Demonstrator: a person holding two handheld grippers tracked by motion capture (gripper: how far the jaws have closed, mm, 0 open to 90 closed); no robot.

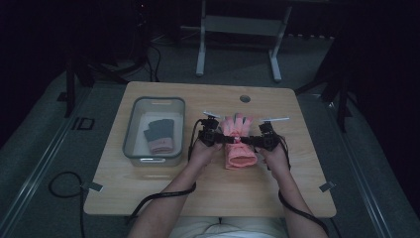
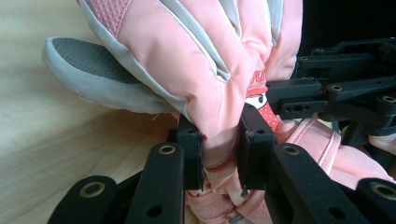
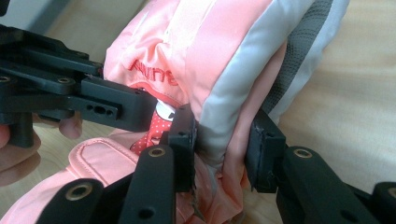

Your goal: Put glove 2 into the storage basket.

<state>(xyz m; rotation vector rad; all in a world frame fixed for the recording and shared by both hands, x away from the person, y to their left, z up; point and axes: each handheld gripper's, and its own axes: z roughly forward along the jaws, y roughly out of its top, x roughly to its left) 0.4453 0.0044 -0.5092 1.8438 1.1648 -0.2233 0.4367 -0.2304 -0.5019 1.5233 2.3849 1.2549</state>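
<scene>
Black jaws of the left gripper close on a bunched fold of a pink padded glove in the left gripper view, the fabric squeezed tight between the two pads, a grey thumb with a dark textured patch jutting out over the pale wooden table. The right gripper, seen along its own jaws in the right gripper view, likewise clamps a gathered fold of the same glove where a grey stripe meets pink fabric. Red stitched lettering shows on the glove in both gripper views, partly hidden by folds and jaws; only fragments can be made out, not a full word, and below it sits a red patch with white dots. Each gripper view also shows the opposite gripper reaching in from the side, with fingertips of a hand at the left edge of the right gripper view. From the high view, a person's left hand and right hand hold the two grippers pointed toward each other across the middle of the glove, which lies on the table just right of centre with its fingers pointing away from the person and its cuff nearer them. To the left, apart from the glove, a grey plastic bin holds a dark glove with a pink cuff. Black cables trail back off the table's near edge.
</scene>
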